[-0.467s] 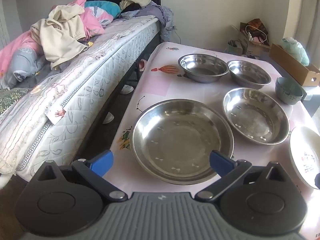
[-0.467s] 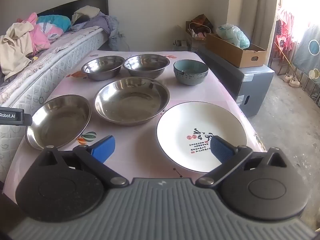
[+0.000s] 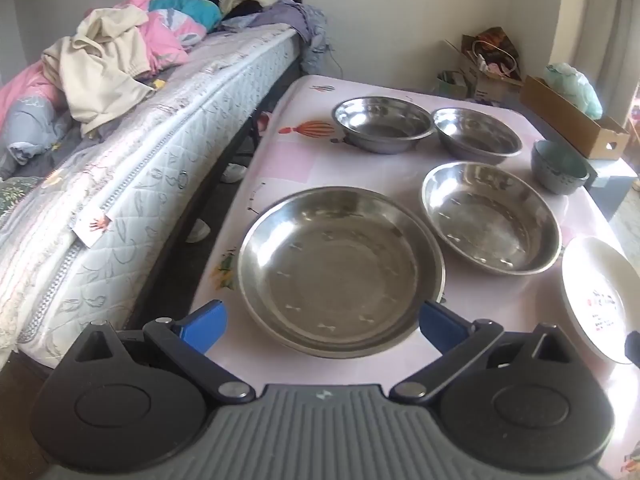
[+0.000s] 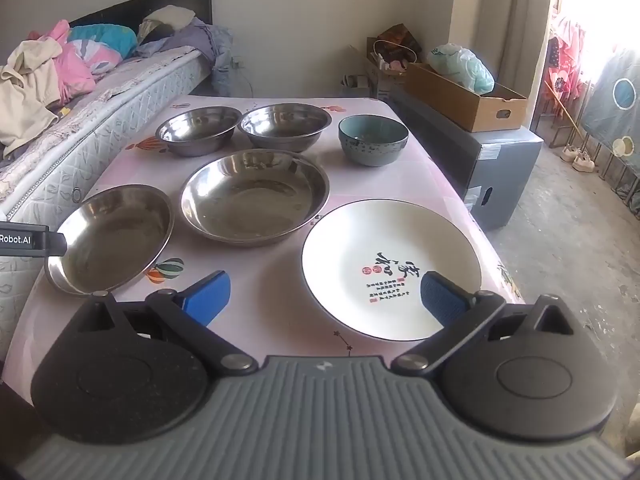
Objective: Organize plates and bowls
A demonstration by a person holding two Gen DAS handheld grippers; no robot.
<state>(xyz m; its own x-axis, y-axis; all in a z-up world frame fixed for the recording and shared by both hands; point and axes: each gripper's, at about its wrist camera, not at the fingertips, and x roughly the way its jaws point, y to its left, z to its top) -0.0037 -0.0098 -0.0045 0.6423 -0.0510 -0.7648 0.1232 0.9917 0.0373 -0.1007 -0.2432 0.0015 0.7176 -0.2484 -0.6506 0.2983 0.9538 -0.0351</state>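
On the pink table lie two shallow steel plates, a near-left one and a middle one. Behind them stand two steel bowls and a teal ceramic bowl. A white plate with black writing lies at the near right. My left gripper is open just in front of the near-left steel plate. My right gripper is open over the white plate's near-left edge. Both are empty.
A bed with piled clothes runs along the table's left side. A grey cabinet carrying a cardboard box stands to the table's right. Bags and boxes sit against the back wall.
Both grippers have shifted only slightly; the left view sits a little lower and closer to the near steel plate. Nothing on the table has moved.
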